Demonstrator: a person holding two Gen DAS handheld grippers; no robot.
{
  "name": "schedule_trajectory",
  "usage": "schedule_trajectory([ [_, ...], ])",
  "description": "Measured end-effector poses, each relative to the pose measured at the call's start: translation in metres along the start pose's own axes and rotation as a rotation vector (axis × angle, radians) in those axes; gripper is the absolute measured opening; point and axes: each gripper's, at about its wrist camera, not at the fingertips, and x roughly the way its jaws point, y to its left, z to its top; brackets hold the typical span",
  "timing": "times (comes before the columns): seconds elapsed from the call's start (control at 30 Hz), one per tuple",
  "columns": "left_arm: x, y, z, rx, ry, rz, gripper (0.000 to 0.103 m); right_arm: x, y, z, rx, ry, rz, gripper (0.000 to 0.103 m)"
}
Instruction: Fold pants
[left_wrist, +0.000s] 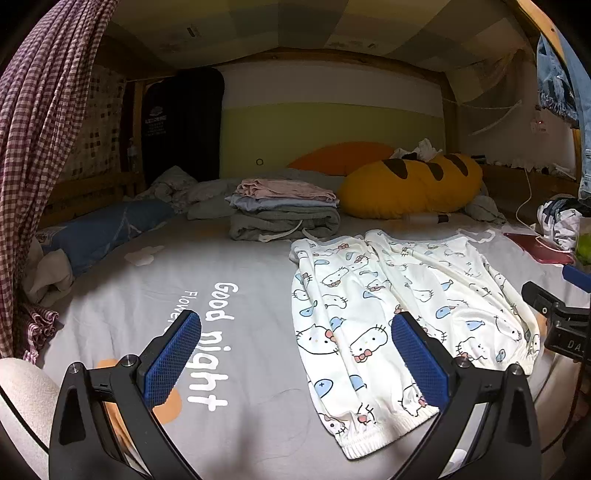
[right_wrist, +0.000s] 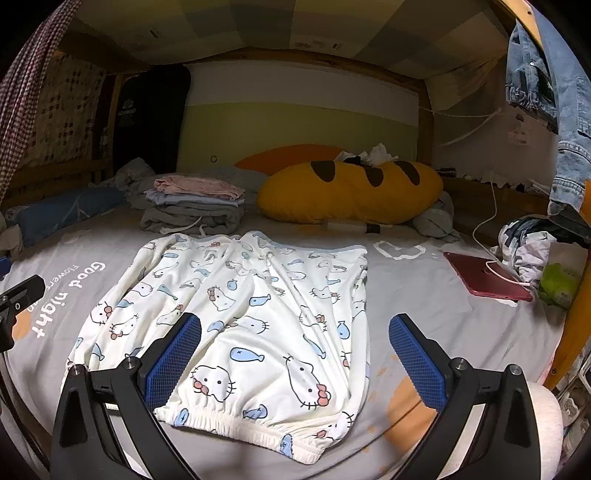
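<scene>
From my left wrist view, the left gripper (left_wrist: 295, 354) hangs spread and empty above the bed (left_wrist: 240, 288), with the pants (left_wrist: 373, 306) lying flat to its right; I'd pinch the near-left cuff squarely. From my right wrist view, the right gripper (right_wrist: 295, 354) is spread over the pants (right_wrist: 258, 314); I'd grab the elastic hem, then lift both evenly.

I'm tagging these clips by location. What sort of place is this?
Most likely a bedroom, on a bunk-style bed: the pants lie on a grey "Good night" bedsheet, with a yellow bread-shaped pillow, a stack of folded clothes, and a wooden frame overhead.
</scene>
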Motion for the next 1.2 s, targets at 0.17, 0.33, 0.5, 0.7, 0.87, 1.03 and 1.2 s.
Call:
schedule_trajectory([
  [0.17,-0.003,-0.002,0.001,0.015,-0.017,0.014,0.102,0.006,-0.003,-0.001,0.021,0.027,0.004,0.102],
  [0.33,-0.001,-0.001,0.001,0.006,-0.007,0.003,0.102,0.005,-0.002,0.0,0.021,0.02,0.008,0.102],
  [0.5,-0.002,-0.001,0.001,-0.006,-0.009,0.002,0.102,0.0,-0.001,-0.001,0.027,0.005,0.004,0.102],
  [0.7,-0.004,-0.001,0.001,-0.003,-0.024,0.003,0.102,-0.002,-0.004,0.001,0.043,-0.002,-0.006,0.102],
  [0.87,-0.005,0.004,0.008,-0.006,-0.027,0.033,0.102,-0.004,-0.014,0.016,0.065,-0.01,0.036,0.101],
  [1.03,-0.012,0.01,0.034,0.014,-0.056,0.07,0.102,-0.015,-0.038,0.054,0.029,-0.082,0.077,0.1],
  [1.2,-0.009,0.006,0.075,0.059,-0.113,-0.004,0.102,-0.01,-0.076,0.104,0.052,-0.12,0.094,0.089],
])
